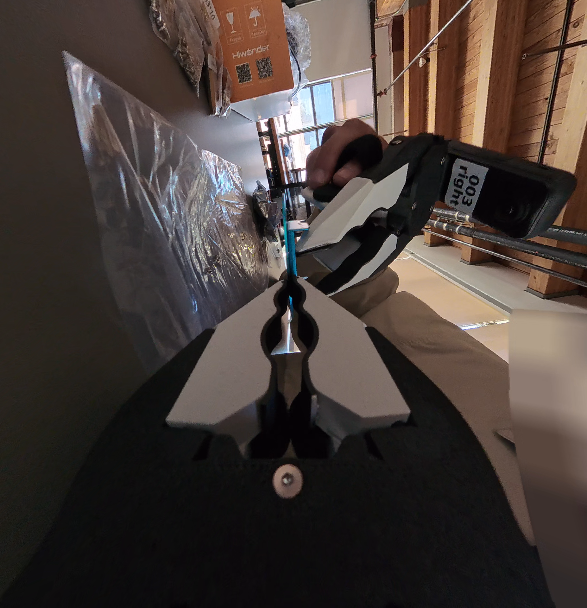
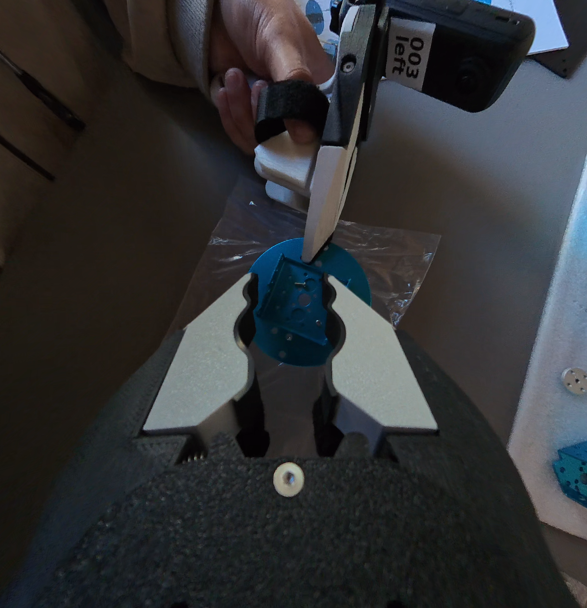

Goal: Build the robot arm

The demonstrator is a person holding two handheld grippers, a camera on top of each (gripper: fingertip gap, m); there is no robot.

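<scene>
Blue round plate (image 2: 287, 348) with bracket (image 2: 293, 304) pinched edge-on by left gripper (image 1: 291, 283); right gripper (image 2: 289, 279), fingers apart, straddles the bracket.

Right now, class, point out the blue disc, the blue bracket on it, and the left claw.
blue disc (image 2: 305, 353): right wrist view, lower bare face.
blue bracket (image 2: 293, 302): right wrist view, its holed flat plate.
left claw (image 2: 310, 260): right wrist view, tips at the disc's edge.

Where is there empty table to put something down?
Bare grey table lies between the clear plastic bag and the white foam sheet, and left of the bag. It is crowded at the blue disc, where the left gripper and right gripper meet.
</scene>
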